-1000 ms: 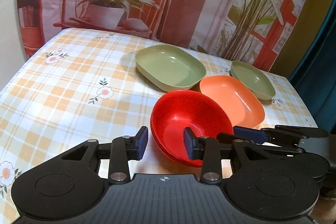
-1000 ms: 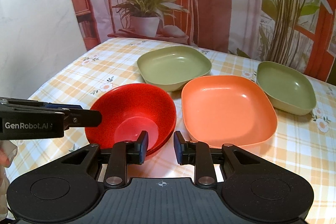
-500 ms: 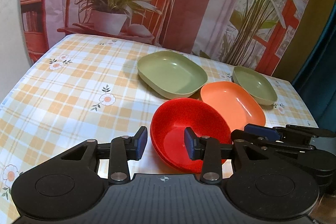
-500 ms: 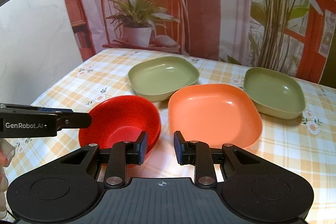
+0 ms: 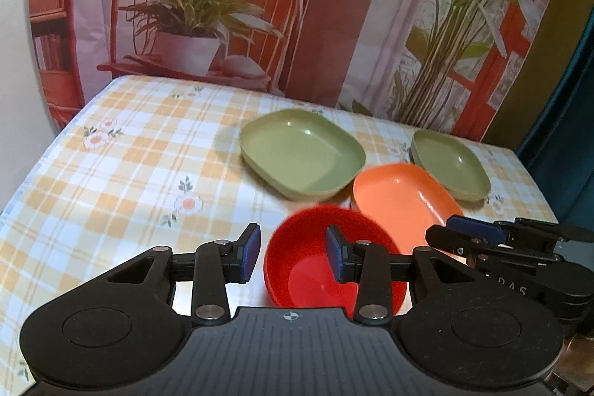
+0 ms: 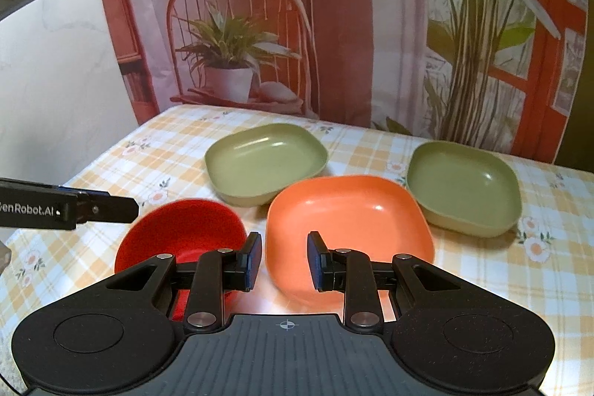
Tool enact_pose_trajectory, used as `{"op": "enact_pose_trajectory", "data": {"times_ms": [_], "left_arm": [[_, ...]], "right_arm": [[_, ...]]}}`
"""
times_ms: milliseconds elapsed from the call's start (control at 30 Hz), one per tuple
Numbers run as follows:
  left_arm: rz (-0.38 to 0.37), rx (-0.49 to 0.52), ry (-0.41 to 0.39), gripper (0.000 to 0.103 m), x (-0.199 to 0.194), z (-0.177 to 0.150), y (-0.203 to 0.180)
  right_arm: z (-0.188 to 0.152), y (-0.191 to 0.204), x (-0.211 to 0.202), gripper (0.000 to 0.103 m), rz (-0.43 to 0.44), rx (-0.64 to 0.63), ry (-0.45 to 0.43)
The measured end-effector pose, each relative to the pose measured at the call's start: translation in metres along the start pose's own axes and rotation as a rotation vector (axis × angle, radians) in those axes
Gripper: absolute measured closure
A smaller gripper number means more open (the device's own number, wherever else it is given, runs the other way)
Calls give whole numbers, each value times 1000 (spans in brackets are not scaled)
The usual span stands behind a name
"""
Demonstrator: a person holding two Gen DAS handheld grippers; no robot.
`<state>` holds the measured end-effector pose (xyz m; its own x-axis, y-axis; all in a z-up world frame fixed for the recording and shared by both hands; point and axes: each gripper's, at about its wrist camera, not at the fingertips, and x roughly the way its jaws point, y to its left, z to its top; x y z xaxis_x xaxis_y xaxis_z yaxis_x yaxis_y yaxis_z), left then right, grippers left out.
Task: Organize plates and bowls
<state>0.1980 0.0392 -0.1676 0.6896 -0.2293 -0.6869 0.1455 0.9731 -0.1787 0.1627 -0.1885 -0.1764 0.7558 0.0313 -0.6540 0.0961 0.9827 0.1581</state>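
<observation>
Four dishes sit spread across the checked desk [image 6: 519, 288] with no plate stacked on another that can be seen — the sorting looks barely begun. Taking the orange plate [image 6: 345, 221] as the marker: the red bowl [image 6: 185, 232] lies just to its left, one green plate [image 6: 265, 160] behind it toward the printed backdrop [image 6: 334, 25], a second green plate [image 6: 464, 188] just off its right rear corner. Both tools hang above the near edge, holding nothing; the left claw [image 5: 293, 253] has its jaws apart in front of the red bowl, the right claw [image 6: 285, 260] likewise apart before the orange plate. Whether the red bowl is one bowl or a nested pair cannot be told. Gathering the two green plates, and placing the orange one, appears still to come.
</observation>
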Motion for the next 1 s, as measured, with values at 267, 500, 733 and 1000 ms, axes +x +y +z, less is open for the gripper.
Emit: {"op": "enact_pose_trajectory", "data": {"times_ms": [267, 500, 733, 1000], "left_arm": [[-4, -12, 14, 62, 25, 37, 11], [1, -80, 46, 63, 69, 62, 29], [6, -99, 122, 63, 112, 61, 41], [-6, -129, 175, 65, 138, 58, 53]], "right_arm": [[43, -12, 28, 78, 4, -17, -20], [79, -18, 91, 78, -18, -56, 27], [83, -25, 153, 78, -43, -28, 123], [86, -30, 189, 78, -46, 13, 199]]}}
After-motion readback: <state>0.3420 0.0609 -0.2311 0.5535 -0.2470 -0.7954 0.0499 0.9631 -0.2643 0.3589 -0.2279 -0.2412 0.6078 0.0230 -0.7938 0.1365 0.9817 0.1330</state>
